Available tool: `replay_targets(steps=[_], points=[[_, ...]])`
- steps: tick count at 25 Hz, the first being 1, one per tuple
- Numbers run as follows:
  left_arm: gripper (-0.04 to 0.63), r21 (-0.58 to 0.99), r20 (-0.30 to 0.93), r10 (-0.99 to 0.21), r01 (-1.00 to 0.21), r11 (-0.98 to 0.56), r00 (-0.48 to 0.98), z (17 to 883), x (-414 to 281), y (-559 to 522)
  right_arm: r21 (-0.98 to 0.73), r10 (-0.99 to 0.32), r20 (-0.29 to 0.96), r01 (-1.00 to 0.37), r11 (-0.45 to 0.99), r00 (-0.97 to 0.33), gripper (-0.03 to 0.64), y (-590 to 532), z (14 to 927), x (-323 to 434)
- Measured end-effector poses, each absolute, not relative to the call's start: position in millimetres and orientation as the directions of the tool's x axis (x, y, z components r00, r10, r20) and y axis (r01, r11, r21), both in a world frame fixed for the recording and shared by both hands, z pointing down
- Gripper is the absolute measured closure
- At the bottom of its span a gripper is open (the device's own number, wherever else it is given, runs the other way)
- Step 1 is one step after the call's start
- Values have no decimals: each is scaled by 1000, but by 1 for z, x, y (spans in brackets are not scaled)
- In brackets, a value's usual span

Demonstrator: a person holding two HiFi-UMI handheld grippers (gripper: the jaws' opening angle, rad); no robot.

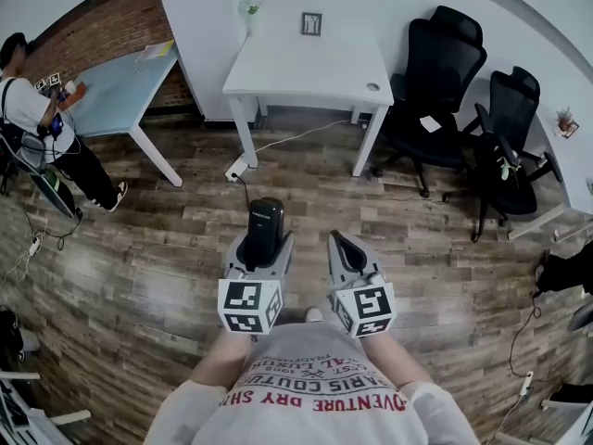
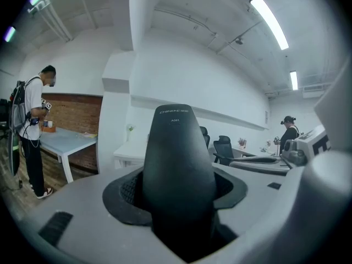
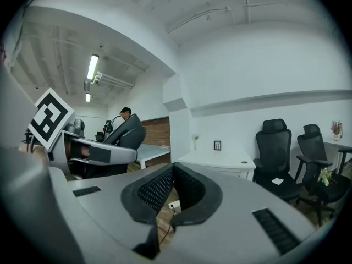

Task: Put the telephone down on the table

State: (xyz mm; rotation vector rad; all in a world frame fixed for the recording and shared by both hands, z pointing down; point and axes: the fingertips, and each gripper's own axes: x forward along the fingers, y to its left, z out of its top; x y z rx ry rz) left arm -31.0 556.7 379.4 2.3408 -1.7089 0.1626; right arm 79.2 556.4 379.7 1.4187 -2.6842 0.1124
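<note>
A black telephone handset (image 1: 265, 219) stands upright between the jaws of my left gripper (image 1: 265, 247), which is shut on its lower part. In the left gripper view the handset (image 2: 179, 164) fills the middle and hides the pads behind it. I hold it over the wooden floor, well short of the white table (image 1: 278, 74). My right gripper (image 1: 340, 241) is beside the left one, shut with nothing in it. Its pads (image 3: 157, 188) meet at the front, and the white table (image 3: 217, 159) lies ahead of them.
A small picture frame (image 1: 311, 23) and a plant (image 1: 249, 8) stand at the table's back. Two black office chairs (image 1: 440, 82) are to its right. A person (image 1: 37, 123) stands at a blue table (image 1: 111, 95) on the left. Cables run over the floor.
</note>
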Motion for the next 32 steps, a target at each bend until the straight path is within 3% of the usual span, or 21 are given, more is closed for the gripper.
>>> replay_targets(steps=[9, 18, 32], points=[[310, 139, 267, -922, -958, -252, 282, 391, 1, 505, 127, -821, 118, -811, 571, -559, 592, 503, 374, 123], [310, 147, 275, -909, -948, -282, 313, 399, 15, 449, 74, -832, 133, -832, 550, -538, 592, 446, 386, 134], [310, 199, 293, -849, -896, -396, 440, 411, -30, 268, 33, -884, 180, -895, 445, -432, 592, 275, 402, 80]])
